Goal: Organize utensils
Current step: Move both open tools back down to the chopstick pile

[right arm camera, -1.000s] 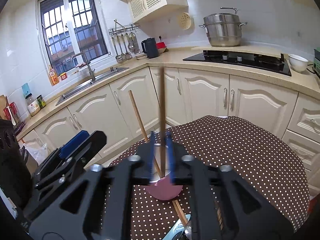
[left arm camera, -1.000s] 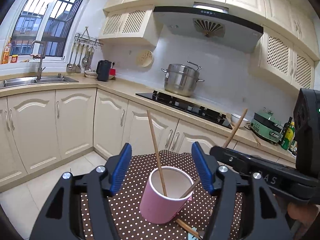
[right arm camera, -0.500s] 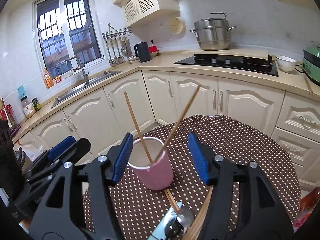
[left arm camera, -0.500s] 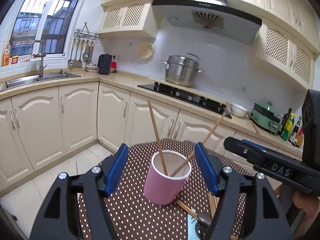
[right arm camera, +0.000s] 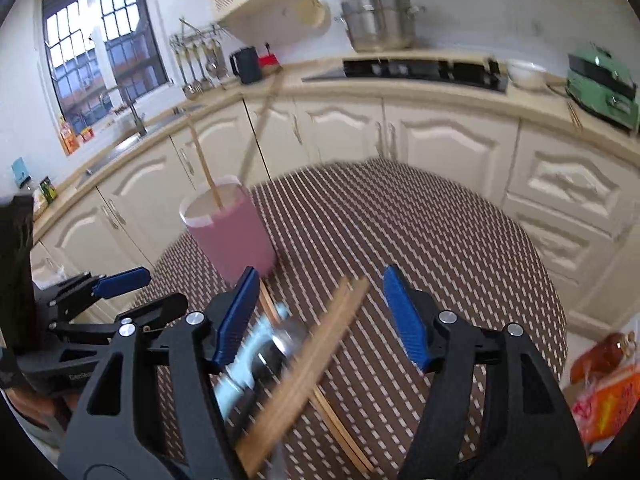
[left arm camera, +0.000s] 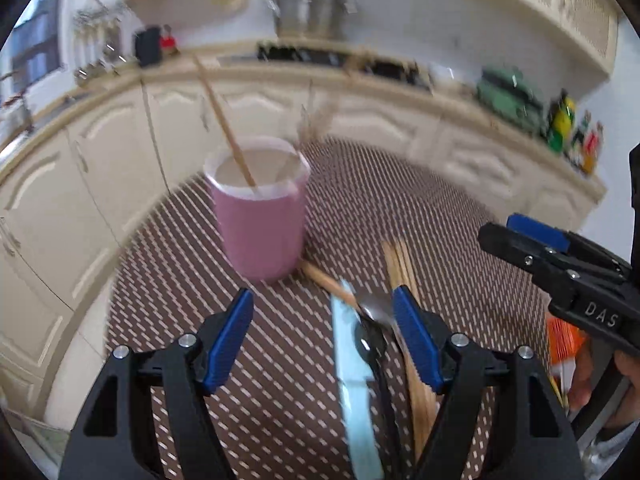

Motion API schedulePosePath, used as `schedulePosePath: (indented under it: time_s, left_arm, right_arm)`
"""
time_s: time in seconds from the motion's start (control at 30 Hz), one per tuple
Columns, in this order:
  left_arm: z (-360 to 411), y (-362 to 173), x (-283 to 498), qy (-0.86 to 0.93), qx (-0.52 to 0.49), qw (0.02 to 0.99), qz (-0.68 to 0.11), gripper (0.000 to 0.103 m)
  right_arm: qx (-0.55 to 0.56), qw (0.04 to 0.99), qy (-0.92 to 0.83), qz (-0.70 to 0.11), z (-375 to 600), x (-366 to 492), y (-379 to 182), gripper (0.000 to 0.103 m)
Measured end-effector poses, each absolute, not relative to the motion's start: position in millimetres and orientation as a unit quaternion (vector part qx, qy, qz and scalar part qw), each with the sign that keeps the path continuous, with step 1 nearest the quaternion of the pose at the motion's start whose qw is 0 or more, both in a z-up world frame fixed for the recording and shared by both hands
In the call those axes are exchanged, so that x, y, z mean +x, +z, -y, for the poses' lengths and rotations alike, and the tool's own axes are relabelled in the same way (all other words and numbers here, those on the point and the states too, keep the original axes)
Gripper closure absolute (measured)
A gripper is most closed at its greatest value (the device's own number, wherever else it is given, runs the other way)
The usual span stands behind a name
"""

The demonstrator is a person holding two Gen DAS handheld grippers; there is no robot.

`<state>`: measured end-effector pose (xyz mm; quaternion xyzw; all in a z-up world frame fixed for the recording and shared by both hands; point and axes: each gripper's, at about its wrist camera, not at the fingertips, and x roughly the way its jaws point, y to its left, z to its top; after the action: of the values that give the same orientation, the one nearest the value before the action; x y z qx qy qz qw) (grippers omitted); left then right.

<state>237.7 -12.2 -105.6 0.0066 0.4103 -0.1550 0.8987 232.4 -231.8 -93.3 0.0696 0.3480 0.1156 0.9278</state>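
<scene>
A pink cup [left arm camera: 260, 224] stands on the brown dotted tablecloth [left arm camera: 440, 220] with two wooden chopsticks [left arm camera: 224, 120] leaning in it; it also shows in the right wrist view [right arm camera: 232, 232]. In front of it lie a bundle of chopsticks [left arm camera: 404, 280], a metal spoon [left arm camera: 374, 316] and a light blue handled utensil [left arm camera: 352, 368]. My left gripper [left arm camera: 324, 340] is open and empty, just above these. My right gripper [right arm camera: 320, 316] is open and empty over the chopstick bundle [right arm camera: 304, 364] and spoon [right arm camera: 288, 338]. Both views are blurred.
Cream kitchen cabinets [right arm camera: 400, 136] wrap around behind the table. The counter holds a hob [right arm camera: 404, 70], a steel pot [right arm camera: 378, 20] and a green appliance [right arm camera: 600, 84]. An orange packet [right arm camera: 604, 404] lies off the table's right edge.
Both grippers have pulled back from the cup and tilted down toward the utensils on the cloth. The second chopstick, held a second ago, now stands in the cup.
</scene>
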Motion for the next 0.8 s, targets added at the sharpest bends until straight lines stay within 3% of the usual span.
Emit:
schedulePosePath:
  time_s: [0.27, 0.33, 0.4, 0.47, 0.8]
  left_arm:
    - [45.5, -143.7, 240.2, -0.206, 0.004, 0.853, -0.479, 0.034]
    - [51.8, -149.0, 241.8, -0.211, 0.002, 0.844, -0.493, 0.049]
    - [59.5, -158.6, 245.5, -0.212, 0.000, 0.833, -0.512, 0.053]
    - [64.0, -165.5, 247.2, -0.211, -0.001, 0.824, -0.525, 0.065]
    - [82.4, -179.5, 250.1, -0.218, 0.003, 0.807, -0.549, 0.092]
  right_arm:
    - [0.116, 0.909, 0.097, -0.389, 265.4, 211.3, -146.9, 0.037]
    - [0.125, 0.906, 0.098, -0.394, 269.1, 207.1, -154.7, 0.037]
    - [0.131, 0.903, 0.099, -0.397, 271.6, 204.3, -160.1, 0.037]
    - [0.136, 0.901, 0.102, -0.399, 272.7, 202.0, -163.2, 0.037]
    - [0.141, 0.898, 0.113, -0.401, 276.0, 196.5, -169.3, 0.036]
